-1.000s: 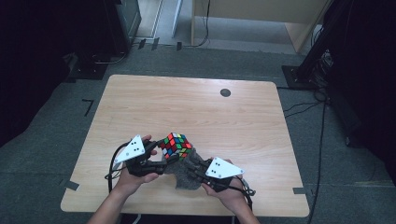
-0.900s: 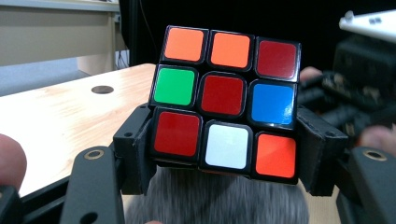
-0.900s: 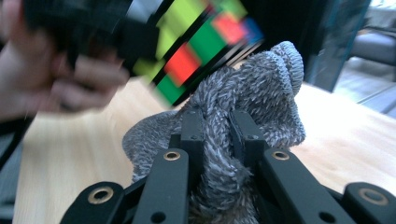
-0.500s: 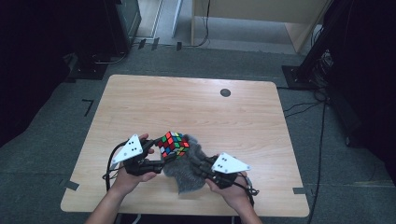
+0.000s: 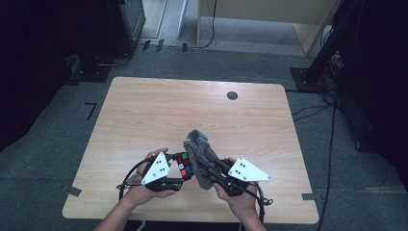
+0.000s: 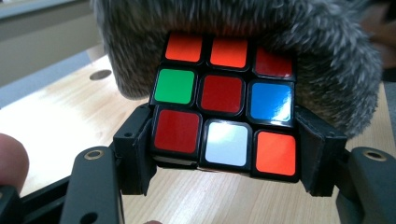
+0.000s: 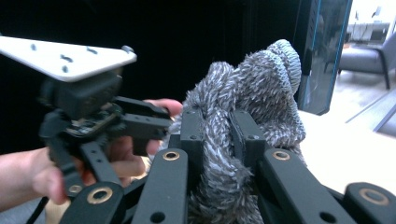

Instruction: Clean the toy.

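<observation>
A scrambled Rubik's cube (image 5: 183, 164) (image 6: 224, 105) is clamped between the jaws of my left gripper (image 5: 179, 169) (image 6: 224, 154), held above the table's near edge. A fluffy grey cloth (image 5: 199, 154) (image 7: 243, 116) presses against the cube's right and top sides. My right gripper (image 5: 208, 169) (image 7: 217, 135) is shut on a fold of that cloth. In the left gripper view the cloth (image 6: 243, 32) drapes over the cube's top row of stickers. The left gripper (image 7: 116, 121) also appears at the left of the right gripper view, with a hand behind it.
The wooden table (image 5: 163, 115) has a small dark round hole (image 5: 232, 95) near its far edge. Cables and dark equipment stands sit on the grey floor beyond the table. Both hands hover over the near edge.
The cloth rose from lying low beside the cube to standing up against it, and the right gripper moved up and left. The cube has turned in the left gripper.
</observation>
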Demonstrator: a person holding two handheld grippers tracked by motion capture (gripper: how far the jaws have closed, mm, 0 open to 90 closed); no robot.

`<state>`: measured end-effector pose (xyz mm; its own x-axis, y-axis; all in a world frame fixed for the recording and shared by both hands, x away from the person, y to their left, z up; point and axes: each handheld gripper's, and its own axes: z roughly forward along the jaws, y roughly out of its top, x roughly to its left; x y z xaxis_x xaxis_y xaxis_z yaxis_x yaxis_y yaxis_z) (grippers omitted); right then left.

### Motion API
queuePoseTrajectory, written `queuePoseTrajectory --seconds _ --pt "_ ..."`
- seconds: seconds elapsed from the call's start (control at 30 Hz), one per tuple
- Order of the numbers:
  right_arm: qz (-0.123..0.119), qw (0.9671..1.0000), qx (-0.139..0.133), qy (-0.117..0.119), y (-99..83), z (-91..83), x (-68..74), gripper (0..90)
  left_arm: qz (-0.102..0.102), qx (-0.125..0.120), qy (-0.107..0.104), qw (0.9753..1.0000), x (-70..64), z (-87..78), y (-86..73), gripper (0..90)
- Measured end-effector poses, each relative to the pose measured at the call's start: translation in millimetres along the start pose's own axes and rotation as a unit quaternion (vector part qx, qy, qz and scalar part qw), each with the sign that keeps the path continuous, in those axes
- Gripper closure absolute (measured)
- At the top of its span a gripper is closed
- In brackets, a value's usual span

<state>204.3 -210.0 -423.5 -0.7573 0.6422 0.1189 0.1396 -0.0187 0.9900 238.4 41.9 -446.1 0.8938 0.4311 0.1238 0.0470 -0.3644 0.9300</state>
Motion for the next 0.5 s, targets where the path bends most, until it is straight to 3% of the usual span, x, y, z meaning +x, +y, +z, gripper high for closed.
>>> queuePoseTrajectory --seconds 0.07,0.2,0.27,0.33,0.43,0.5 --pt "0.024 0.9997 0.005 -0.005 -4.3 -0.6 -8.6 78.5 -0.004 -0.009 -0.003 0.9999 1.8 -2.7 0.4 33.8" --pt "0.034 0.9977 0.039 -0.042 -12.4 -1.1 -22.9 78.5 -0.005 -0.021 -0.007 0.9998 4.2 -6.9 2.6 33.8" --pt "0.038 0.9973 0.036 -0.052 -11.4 -3.2 -25.5 78.4 0.003 -0.014 -0.004 0.9999 4.0 -6.4 2.0 33.8" --pt "0.048 0.9976 0.019 -0.047 -5.2 -6.6 -23.2 78.4 0.014 -0.003 0.001 0.9999 2.5 -4.3 0.8 33.8" --pt "0.027 0.9994 -0.002 -0.021 3.8 -7.2 -10.0 78.2 0.014 -0.002 0.000 0.9999 0.1 -1.7 1.0 33.8" --pt "0.012 0.9998 0.003 -0.015 5.1 -3.6 -1.5 78.2 0.011 -0.008 -0.004 0.9999 -0.5 -3.4 2.9 33.8"
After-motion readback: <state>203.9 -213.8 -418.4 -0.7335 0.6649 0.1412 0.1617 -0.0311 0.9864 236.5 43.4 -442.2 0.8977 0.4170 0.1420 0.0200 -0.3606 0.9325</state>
